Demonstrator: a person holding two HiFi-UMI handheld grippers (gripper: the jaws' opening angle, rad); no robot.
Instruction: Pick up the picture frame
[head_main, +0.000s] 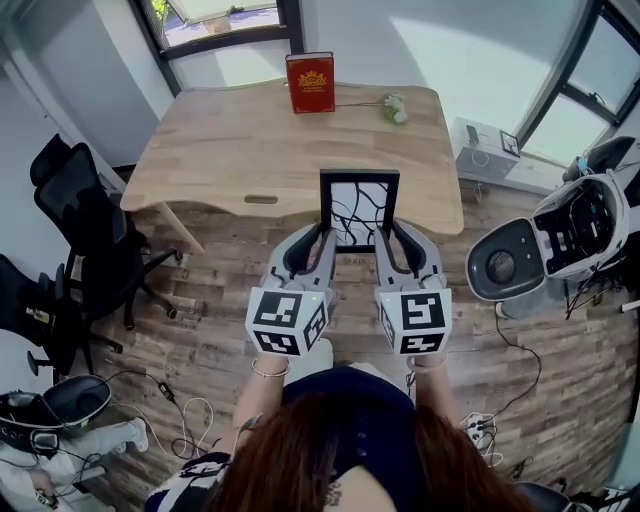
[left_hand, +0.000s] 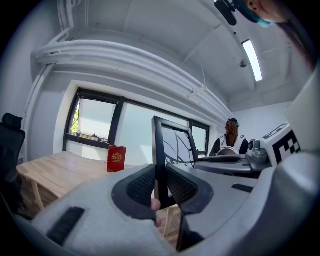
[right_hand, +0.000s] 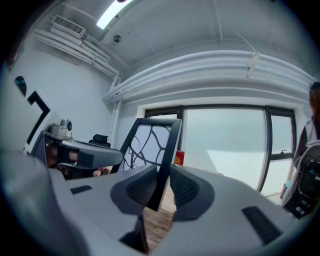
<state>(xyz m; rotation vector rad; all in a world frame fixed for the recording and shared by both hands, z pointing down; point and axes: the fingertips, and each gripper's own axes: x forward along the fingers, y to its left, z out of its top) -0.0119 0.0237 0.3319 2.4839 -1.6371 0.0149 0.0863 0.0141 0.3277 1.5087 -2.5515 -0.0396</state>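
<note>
Closest to me, the 2 grippers sit side by side, marker cubes toward my operator's body. The left gripper (head_main: 318, 243) is clamped on the left edge of the picture frame (head_main: 358, 205), and its own view shows the 2 ribbed pads of the left gripper (left_hand: 161, 187) pressed against either face of the black moulding of the picture frame (left_hand: 172, 145). The right gripper (head_main: 396, 240) grips the opposite edge the same way. In the right gripper view, the right gripper (right_hand: 161, 187) pinches the rail of the picture frame (right_hand: 150, 145), whose lower corner hangs over floor planks. The frame stands upright between the 2 tools, showing a white panel with dark branching lines. In the head view it overlaps the near edge of the wooden table (head_main: 250, 150), with the plank floor (head_main: 200, 340) below. Farther across the tabletop, a red book (head_main: 310, 82) stands upright at the far edge, with a small green-and-white object (head_main: 394, 108) lying just to its right. Black office chairs (head_main: 85, 225) sit off the table's left end, and a rounded white machine (head_main: 560, 235) sits off to the right. Beyond the table is a dark-framed window (head_main: 215, 20).
</note>
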